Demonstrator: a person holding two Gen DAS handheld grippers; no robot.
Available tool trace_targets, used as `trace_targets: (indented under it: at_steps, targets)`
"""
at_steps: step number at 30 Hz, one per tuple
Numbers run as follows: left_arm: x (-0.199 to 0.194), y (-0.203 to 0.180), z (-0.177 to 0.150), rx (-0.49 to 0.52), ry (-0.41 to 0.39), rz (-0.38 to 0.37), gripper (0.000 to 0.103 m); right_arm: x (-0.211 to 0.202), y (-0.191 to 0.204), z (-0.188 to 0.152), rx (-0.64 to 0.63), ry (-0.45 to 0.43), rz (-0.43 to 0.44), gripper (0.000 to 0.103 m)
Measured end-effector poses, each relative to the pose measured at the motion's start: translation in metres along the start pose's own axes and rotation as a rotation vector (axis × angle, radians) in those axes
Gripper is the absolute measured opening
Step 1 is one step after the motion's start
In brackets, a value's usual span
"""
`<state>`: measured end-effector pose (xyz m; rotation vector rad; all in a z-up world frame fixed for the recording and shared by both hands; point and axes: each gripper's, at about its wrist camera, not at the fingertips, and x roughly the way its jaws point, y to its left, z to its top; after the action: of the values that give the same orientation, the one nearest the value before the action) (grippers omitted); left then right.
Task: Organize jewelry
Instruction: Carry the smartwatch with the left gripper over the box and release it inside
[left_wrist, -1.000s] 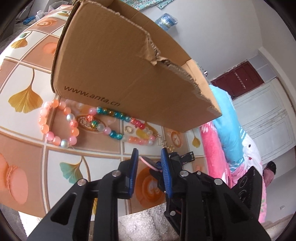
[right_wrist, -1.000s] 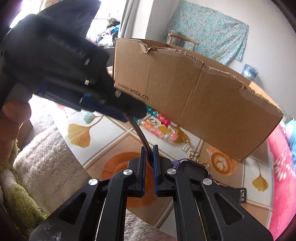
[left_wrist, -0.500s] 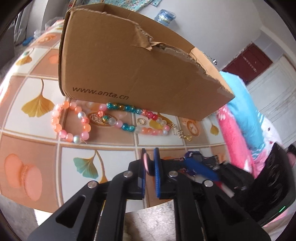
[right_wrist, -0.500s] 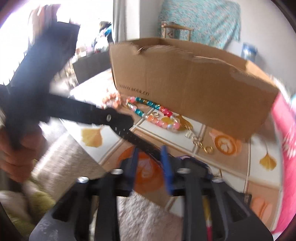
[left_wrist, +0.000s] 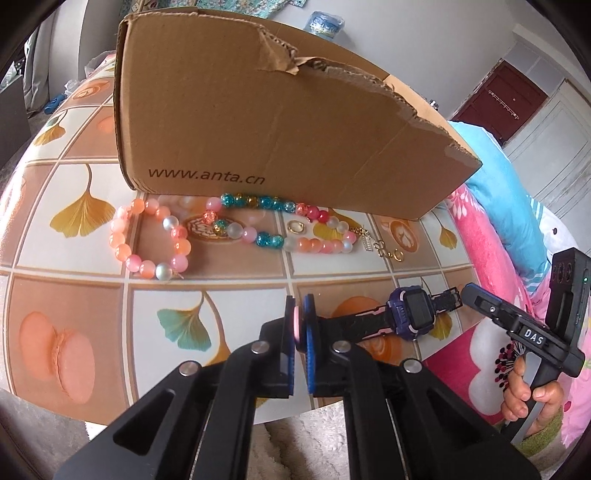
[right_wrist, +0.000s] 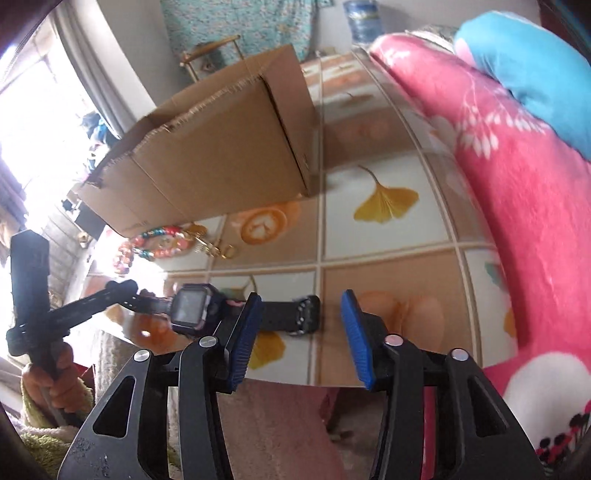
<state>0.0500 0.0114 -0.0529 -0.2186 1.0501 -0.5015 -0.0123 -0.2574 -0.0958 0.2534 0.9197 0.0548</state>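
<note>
A purple smartwatch (left_wrist: 415, 313) with a black strap lies near the table's front edge; it also shows in the right wrist view (right_wrist: 192, 308). My left gripper (left_wrist: 298, 325) is shut on the watch's strap end, which has a pink inner side. My right gripper (right_wrist: 301, 334) is open and empty, to the right of the watch's buckle end (right_wrist: 295, 317). A pink bead bracelet (left_wrist: 147, 240), a multicolour bead bracelet (left_wrist: 266, 221), a gold ring (left_wrist: 296, 227) and a gold clasp chain (left_wrist: 384, 251) lie in front of a cardboard box (left_wrist: 277, 122).
The box (right_wrist: 207, 158) stands open-topped on the tiled ginkgo-pattern table (left_wrist: 74, 258). A pink and blue blanket (right_wrist: 517, 184) lies along the table's right side. A fluffy rug (left_wrist: 314, 443) is below the front edge.
My left gripper shut on the watch strap. My right gripper let go of the strap, opened and swung away to the right.
</note>
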Motion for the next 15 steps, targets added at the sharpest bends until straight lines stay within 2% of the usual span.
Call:
trace_targets:
  at_steps: [1,6,7,11,15]
  targets:
    - [0.000,0.000,0.000,0.000,0.000,0.000,0.004,0.005,0.000,-0.001,0.003,0.016,-0.017,0.034]
    - [0.001,-0.001,0.000,0.008,0.000,0.009,0.004,0.010,0.007,-0.004,-0.036,0.014,-0.089,0.027]
    - [0.002,-0.002,0.000,0.011,-0.001,0.011,0.004,0.011,0.010,-0.005,-0.044,0.017,-0.090,0.019]
    - [0.003,-0.003,0.000,0.020,-0.007,0.017,0.004,0.005,0.015,-0.008,-0.087,-0.006,-0.132,0.008]
    - [0.002,-0.005,0.000,0.032,-0.015,0.020,0.004,-0.007,0.020,-0.009,-0.101,-0.044,-0.113,0.003]
